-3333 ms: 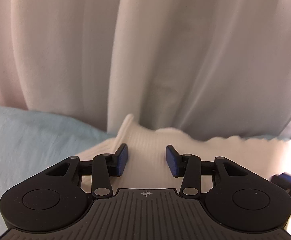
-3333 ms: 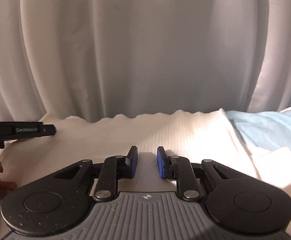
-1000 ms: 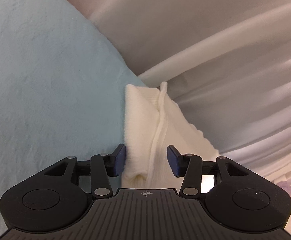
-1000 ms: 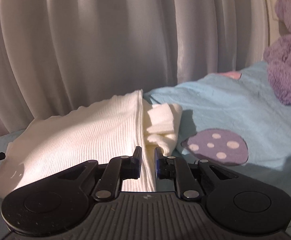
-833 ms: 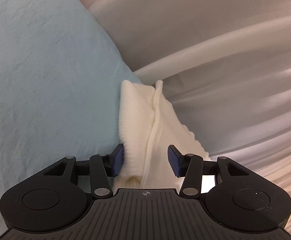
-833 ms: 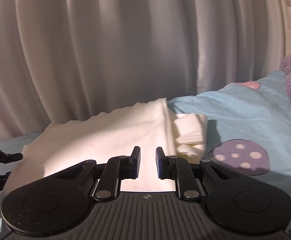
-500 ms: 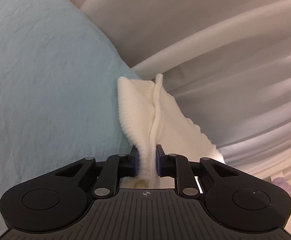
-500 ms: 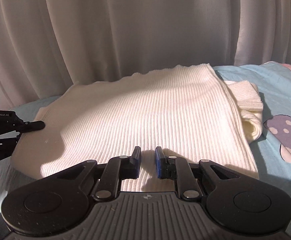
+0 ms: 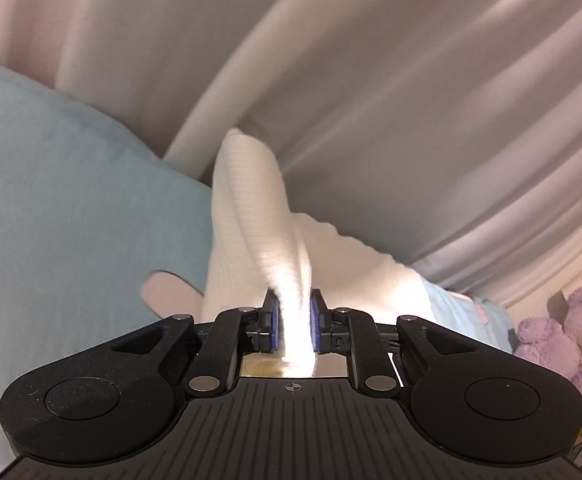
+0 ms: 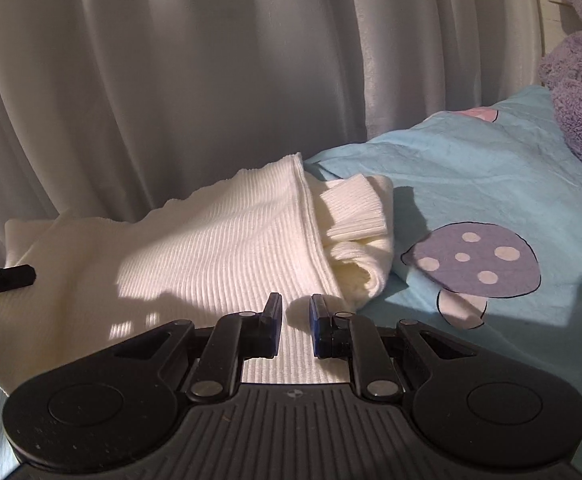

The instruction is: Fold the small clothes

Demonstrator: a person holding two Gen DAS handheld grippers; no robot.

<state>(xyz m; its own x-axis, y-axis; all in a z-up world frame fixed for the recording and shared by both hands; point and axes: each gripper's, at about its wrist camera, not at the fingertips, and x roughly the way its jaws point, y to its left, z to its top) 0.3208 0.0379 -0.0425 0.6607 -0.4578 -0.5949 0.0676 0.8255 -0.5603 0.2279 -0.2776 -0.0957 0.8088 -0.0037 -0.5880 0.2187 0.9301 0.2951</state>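
the cream ribbed garment (image 10: 219,256) lies across the blue sheet (image 10: 471,184) at centre frame, long axis left-right, its left edge clenched in the left gripper (image 9: 293,322), the right gripper (image 10: 294,318) slightly parted, grasping nothing, over its near hem.

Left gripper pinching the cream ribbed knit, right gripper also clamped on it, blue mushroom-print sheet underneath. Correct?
Not quite. The right gripper is not clamped: the right wrist view shows its jaws apart over the cream ribbed knit. The left gripper does pinch it, on the blue mushroom-print sheet.
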